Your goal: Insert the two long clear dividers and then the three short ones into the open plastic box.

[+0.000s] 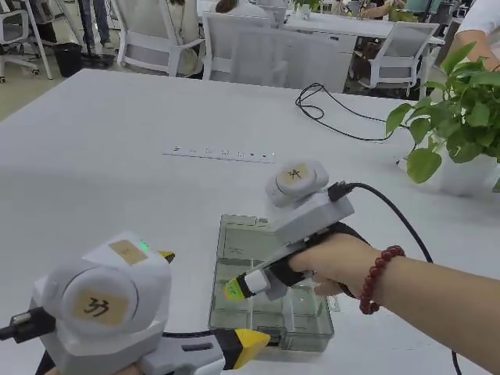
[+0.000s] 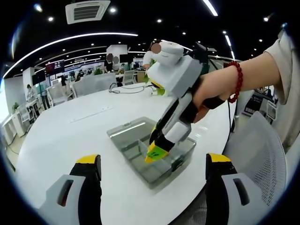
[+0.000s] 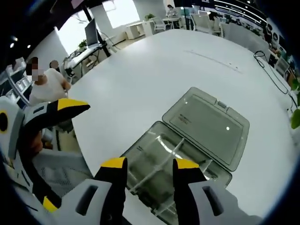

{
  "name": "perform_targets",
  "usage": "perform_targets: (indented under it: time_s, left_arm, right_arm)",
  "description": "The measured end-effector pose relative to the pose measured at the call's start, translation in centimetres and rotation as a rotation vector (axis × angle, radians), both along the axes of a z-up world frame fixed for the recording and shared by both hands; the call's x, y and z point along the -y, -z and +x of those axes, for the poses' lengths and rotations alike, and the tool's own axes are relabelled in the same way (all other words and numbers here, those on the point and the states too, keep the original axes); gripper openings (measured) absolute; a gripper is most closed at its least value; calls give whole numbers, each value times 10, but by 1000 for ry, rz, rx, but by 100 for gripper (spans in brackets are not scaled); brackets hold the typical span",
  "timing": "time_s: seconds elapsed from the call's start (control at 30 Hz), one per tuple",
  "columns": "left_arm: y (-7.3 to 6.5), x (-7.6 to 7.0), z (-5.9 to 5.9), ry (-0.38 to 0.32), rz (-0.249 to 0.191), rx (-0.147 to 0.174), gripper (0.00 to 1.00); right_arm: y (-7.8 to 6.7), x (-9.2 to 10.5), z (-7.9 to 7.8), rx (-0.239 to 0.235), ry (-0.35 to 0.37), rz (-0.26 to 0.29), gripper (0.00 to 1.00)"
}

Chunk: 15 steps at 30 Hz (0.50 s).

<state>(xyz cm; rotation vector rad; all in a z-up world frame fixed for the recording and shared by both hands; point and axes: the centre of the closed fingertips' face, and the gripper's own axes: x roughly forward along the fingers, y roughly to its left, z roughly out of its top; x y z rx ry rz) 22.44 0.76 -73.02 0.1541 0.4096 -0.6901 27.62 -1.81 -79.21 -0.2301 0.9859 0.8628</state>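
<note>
1. The box (image 1: 301, 324) is clear plastic and open. It sits right under the tips of the right claw (image 3: 151, 164), with its lid (image 3: 206, 122) laid flat on the side farthest from that claw.
2. Clear dividers (image 3: 166, 153) stand inside the box. A long one runs away from the claw and at least one shorter piece seems to cross it; how many there are is hard to tell.
3. The right claw's jaws stand partly apart with a divider in line between them. I cannot tell whether they clamp it.
4. The left claw (image 2: 153, 158) has its jaws wide apart and holds nothing. It points at the right claw from the box's near side.
5. A hand (image 1: 336, 262) wearing a red bracelet (image 1: 380, 273) holds the right claw.
6. The bench (image 1: 117, 133) is white. Beyond the right claw lie a pale strip (image 1: 219, 154) and a black cable (image 1: 328, 109), and a plant (image 1: 457, 101) stands to its right.
7. Chairs (image 1: 156, 43) line the bench's far edge.
8. Bare bench lies all round the box.
</note>
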Motion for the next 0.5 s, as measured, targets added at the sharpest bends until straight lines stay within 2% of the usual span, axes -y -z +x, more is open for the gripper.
perform_targets:
  time_s: [0.03,0.1,0.27,0.5]
  left_arm:
    - [0,1,0,1,1,1,94]
    - [0,2,0,1,2,0,94]
    - [0,3,-1,-1,0,-4,94]
    - [0,3,-1,-4,4,-6,94]
  right_arm:
    - [-1,3,1,25,-20,-6,41]
    - [-4,6,0,45,-45,-1,42]
    - [-11,14,-4,60,-78,24,45]
    - [-16,32,-8,95,-109,26,48]
